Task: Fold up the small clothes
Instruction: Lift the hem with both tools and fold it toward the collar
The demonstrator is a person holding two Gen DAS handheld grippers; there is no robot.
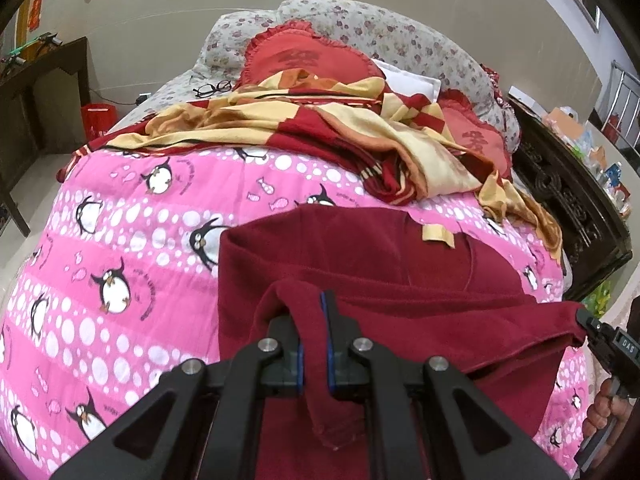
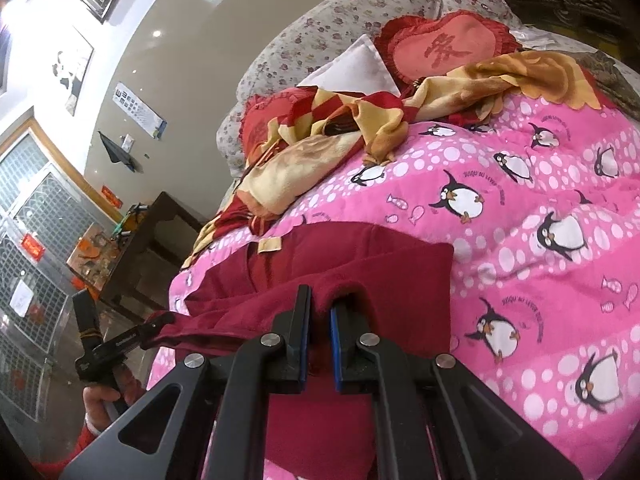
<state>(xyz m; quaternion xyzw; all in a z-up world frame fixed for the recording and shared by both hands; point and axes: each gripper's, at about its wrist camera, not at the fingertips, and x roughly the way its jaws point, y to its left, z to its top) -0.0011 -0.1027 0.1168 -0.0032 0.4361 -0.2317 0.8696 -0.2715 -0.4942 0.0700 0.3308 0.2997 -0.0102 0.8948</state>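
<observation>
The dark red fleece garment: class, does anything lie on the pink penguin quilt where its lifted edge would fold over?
Nothing visible does. The dark red fleece garment has only itself ahead; the red-and-yellow checked blanket lies farther up the quilt.

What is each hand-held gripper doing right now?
Left hand-held gripper: shut on the dark red garment.
Right hand-held gripper: shut on the same garment's edge.

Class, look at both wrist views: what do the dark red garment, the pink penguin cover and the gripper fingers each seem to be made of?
Dark red garment: likely fleece or brushed knit; matte, fuzzy, drapes in soft folds.
Pink penguin cover: probably printed cotton quilting; flat print, puffy stitched bands.
Gripper fingers: seemingly matte black plastic or metal, rigid, with blue pad strips and silvery pins.
</observation>
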